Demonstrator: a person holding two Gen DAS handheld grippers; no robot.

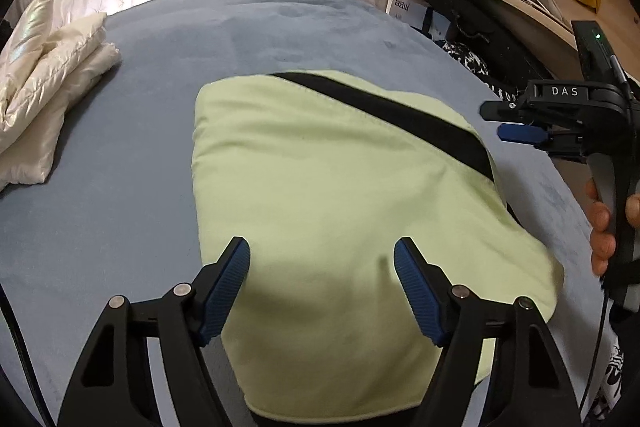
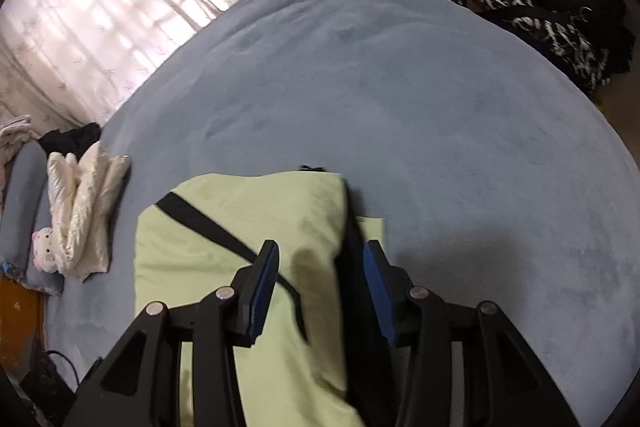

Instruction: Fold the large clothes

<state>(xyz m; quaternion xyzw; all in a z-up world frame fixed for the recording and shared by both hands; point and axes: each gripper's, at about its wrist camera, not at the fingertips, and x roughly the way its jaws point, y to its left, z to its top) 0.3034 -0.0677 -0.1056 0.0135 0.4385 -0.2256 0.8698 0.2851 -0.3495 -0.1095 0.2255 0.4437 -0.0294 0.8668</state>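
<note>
1. Left wrist view: your left tool [image 1: 322, 291] stands with its jaws apart and nothing between the pads; it hangs over the near end of the green garment [image 1: 344, 187].
   - The garment lies folded into a thick pad in the middle of the blue bed [image 1: 160, 75], with a black band [image 1: 384, 107] running slantwise across its top.
   - It looks soft, light and limp, so judge that it will sag and unfold if you lift it by one layer.
   - Take it at a folded edge or corner, pinching all the layers at once, one tool at each end.
   - A folded cream jacket [image 1: 44, 75] lies well apart on the left.
   - Writing: the right tool [image 1: 516, 123], seen side-on at the right edge in your hand [image 1: 604, 227], bears "DAS". A white box [image 1: 404, 9] beside the shelf carries print too small to read.

2. Right wrist view: your right tool [image 2: 320, 287] has its jaws partly apart, clamped on nothing.
   - It hovers over the garment's [image 2: 248, 219] right-hand edge, where dark lining [image 2: 352, 267] shows beside the green.
   - That edge is several layers thick, and the fleecy bed [image 2: 440, 107] should keep it from sliding, so a grip there looks sound.
   - The cream jacket [image 2: 88, 211] sits near the bed's left edge.
   - No writing is legible here.
</note>
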